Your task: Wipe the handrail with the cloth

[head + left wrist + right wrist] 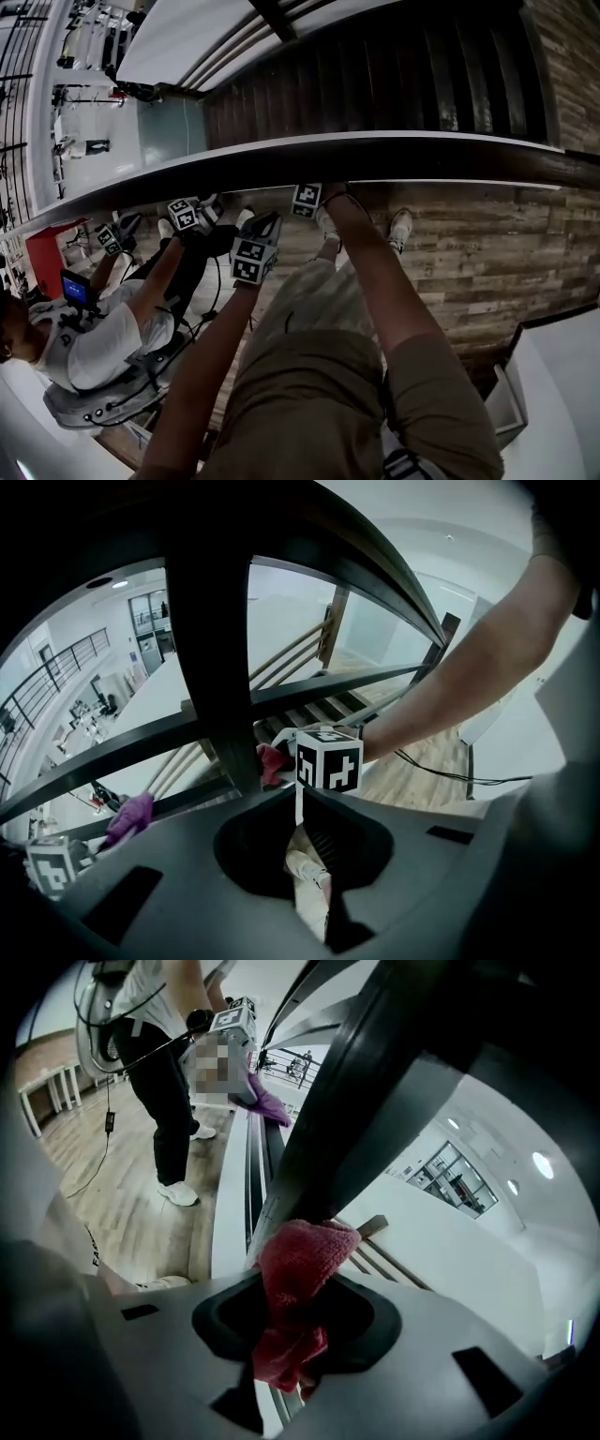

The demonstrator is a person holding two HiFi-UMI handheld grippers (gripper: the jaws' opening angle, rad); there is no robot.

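1. Two grippers: left gripper point(309, 878) fingers closed, empty; right gripper point(295, 1340) fingers pinch the red cloth point(302, 1258), touching a baluster point(352, 1119) below the handrail point(375, 156).
2. Risk: shallow pinch; rubbing friction may drag the red cloth free.

In the right gripper view the red cloth point(300, 1279) fills the gap of the right gripper point(295, 1340). Its lower end is lost in the dark recess, so the pads cannot be made out. The left gripper view shows only a corner of that cloth beside the baluster point(211, 667). In the head view the handrail point(375, 157) covers the right gripper's jaws and the cloth. A second person point(89, 342) is cut off by the left edge.
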